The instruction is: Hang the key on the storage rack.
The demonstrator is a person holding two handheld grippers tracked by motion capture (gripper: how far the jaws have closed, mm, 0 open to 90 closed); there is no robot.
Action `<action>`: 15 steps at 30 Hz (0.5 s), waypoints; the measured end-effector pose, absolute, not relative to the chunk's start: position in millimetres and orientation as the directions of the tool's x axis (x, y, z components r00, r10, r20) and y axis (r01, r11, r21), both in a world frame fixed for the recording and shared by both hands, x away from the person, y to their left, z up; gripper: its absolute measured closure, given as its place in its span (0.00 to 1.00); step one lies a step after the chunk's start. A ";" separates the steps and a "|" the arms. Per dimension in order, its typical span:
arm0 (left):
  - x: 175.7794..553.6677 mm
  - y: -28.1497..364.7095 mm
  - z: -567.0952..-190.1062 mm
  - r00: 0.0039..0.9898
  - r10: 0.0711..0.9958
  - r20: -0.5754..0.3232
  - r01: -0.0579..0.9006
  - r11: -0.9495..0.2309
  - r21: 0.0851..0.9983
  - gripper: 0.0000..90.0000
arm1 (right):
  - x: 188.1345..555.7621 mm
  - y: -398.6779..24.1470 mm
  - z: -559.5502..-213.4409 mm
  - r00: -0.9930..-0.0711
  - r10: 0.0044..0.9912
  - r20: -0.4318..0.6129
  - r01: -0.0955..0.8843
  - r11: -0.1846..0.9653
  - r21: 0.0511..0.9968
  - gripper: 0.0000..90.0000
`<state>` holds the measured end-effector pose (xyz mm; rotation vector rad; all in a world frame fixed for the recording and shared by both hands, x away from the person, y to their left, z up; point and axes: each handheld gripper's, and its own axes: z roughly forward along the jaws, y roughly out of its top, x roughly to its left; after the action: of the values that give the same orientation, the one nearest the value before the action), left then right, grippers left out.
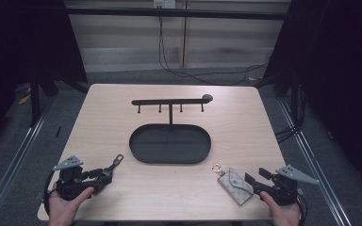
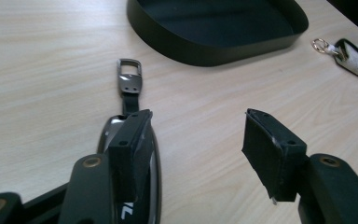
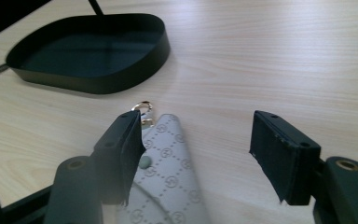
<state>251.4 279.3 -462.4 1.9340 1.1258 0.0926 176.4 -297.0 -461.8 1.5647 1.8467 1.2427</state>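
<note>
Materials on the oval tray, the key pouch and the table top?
Tray: likely metal, matte black, thin even wall, dull sheen.
Pouch: looks like coated canvas or leather, grey with a printed monogram, a snap stud and a gold-coloured ring.
Table: pale wood-grain, probably laminate, smooth with soft glare.

A dark key fob (image 1: 107, 168) with a metal-buckled strap lies flat near the table's front left, and a grey patterned pouch (image 1: 236, 185), perhaps a key case, lies front right, its gold ring toward the tray.
</note>
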 end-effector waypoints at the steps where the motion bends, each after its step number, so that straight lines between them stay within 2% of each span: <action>1: 251.4 279.3 -462.4 0.588 0.736 -0.336 0.671 -0.211 0.711 0.47 | 176.4 -297.0 -461.8 -0.280 0.933 0.225 0.560 -0.032 0.828 0.38; 5: 253.2 278.3 -463.9 0.579 0.745 -0.332 0.681 -0.218 0.699 0.48 | 175.4 -297.8 -462.4 -0.273 0.936 0.221 0.569 -0.028 0.822 0.37; 10: 255.7 279.4 -463.4 0.573 0.749 -0.332 0.688 -0.219 0.692 0.49 | 178.1 -304.8 -463.3 -0.258 0.923 0.284 0.590 -0.082 0.803 0.36; 15: 257.0 276.8 -459.2 0.584 0.760 -0.285 0.664 -0.246 0.706 0.53 | 177.7 -304.9 -463.4 -0.253 0.925 0.283 0.594 -0.083 0.800 0.35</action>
<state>257.0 276.8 -459.2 1.9770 1.1359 0.1447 177.7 -304.9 -463.4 1.6430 1.8371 1.2663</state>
